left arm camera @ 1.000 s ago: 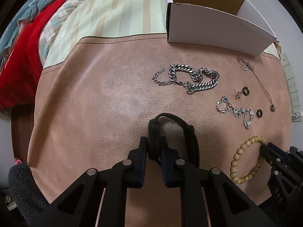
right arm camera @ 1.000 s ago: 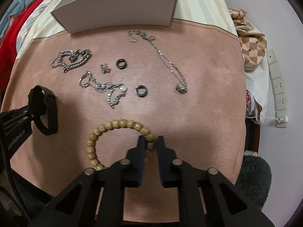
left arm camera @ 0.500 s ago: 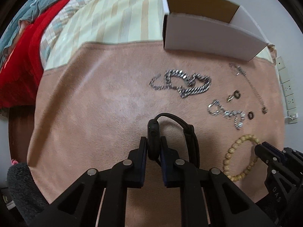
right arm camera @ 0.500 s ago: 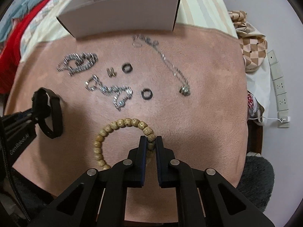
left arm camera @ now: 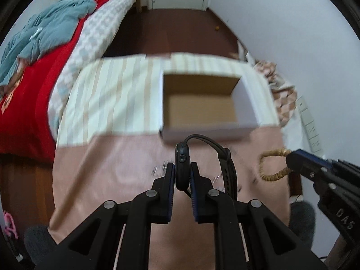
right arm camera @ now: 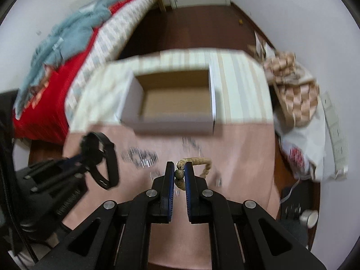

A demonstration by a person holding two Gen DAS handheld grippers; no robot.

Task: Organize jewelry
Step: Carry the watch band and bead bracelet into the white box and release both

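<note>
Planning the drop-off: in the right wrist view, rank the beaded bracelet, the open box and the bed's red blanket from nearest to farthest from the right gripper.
1. Beaded bracelet, clamped in the right gripper.
2. Open box, straight ahead on the table.
3. Red blanket, far left on the bed.

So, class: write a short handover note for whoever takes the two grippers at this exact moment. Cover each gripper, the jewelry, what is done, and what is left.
Left gripper: shut on the black watch, held in the air.
Right gripper: shut on the wooden bead bracelet, also held in the air.
Open cardboard box: sits at the far edge of the pink mat; it looks empty.
Blurred silver chains lie on the mat.
Done: both pieces are gripped and off the mat.
Left: put the watch and bracelet into the box, probably, then collect the remaining jewelry.
</note>
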